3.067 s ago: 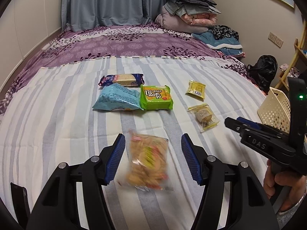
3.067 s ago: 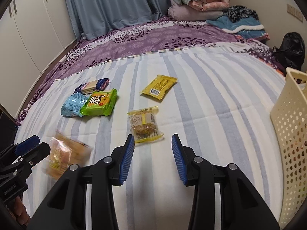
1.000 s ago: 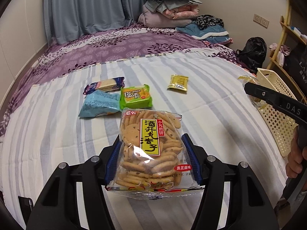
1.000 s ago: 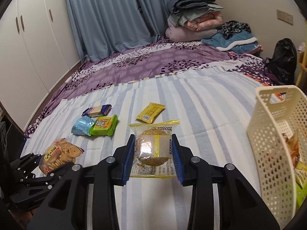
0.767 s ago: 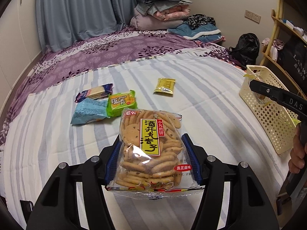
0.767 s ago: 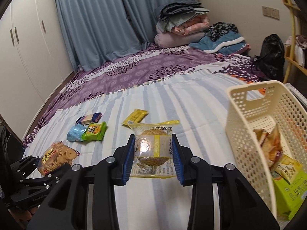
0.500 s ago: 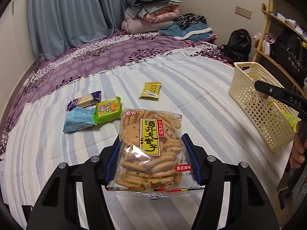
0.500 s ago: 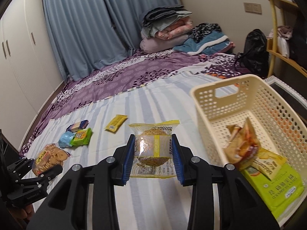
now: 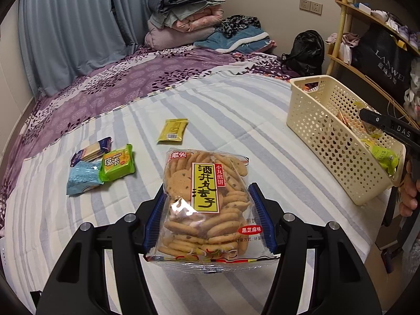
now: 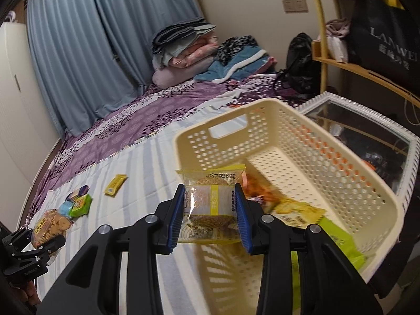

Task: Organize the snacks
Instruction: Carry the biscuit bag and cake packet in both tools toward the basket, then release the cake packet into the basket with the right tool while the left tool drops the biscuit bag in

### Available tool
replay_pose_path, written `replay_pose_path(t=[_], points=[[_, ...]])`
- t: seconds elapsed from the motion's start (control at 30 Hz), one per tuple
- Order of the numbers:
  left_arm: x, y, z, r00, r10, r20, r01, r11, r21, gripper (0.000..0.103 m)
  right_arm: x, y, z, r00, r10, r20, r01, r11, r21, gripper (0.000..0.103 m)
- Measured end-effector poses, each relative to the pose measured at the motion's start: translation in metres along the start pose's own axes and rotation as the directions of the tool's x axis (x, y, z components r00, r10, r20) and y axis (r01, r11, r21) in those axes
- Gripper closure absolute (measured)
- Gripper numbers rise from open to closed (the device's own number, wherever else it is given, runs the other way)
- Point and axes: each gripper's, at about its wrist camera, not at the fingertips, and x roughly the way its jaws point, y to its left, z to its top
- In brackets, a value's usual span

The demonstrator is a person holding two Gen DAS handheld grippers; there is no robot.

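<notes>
The right tool (image 10: 210,211) is gripping a small clear-and-yellow wrapped cake (image 10: 211,204) at the near rim of the cream perforated plastic basket (image 10: 341,162), so the drop seems next, while the left tool (image 9: 208,220) is clamping a clear bag of round sesame crackers (image 9: 207,204) above the striped bed (image 9: 223,110).

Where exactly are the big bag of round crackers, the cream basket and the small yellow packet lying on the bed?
bag of round crackers (image 9: 206,197), left wrist view, yellow label.
cream basket (image 10: 325,155), right wrist view, perforated far wall.
small yellow packet (image 9: 173,130), left wrist view, middle of wrapper.

left gripper (image 9: 207,220): clamped on load | right gripper (image 10: 210,219): clamped too (both pitched downward)
</notes>
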Motion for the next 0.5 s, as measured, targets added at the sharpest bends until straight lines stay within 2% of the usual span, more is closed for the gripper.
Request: replay_pose_path(t=[0.27,0.5], points=[[0.004,-0.018,0.006,1.000,-0.022,-0.006,0.022,0.999,0.029,0.041,-0.003,-0.038,-0.002,0.997,-0.072,0.006,0.071,0.996,0.057,0.066],[0.005,-0.033,0.011,0.999,-0.040,-0.006,0.040,0.998,0.052,0.041,-0.005,-0.058,-0.005,0.995,-0.097,-0.005,0.096,0.991,0.097,0.064]])
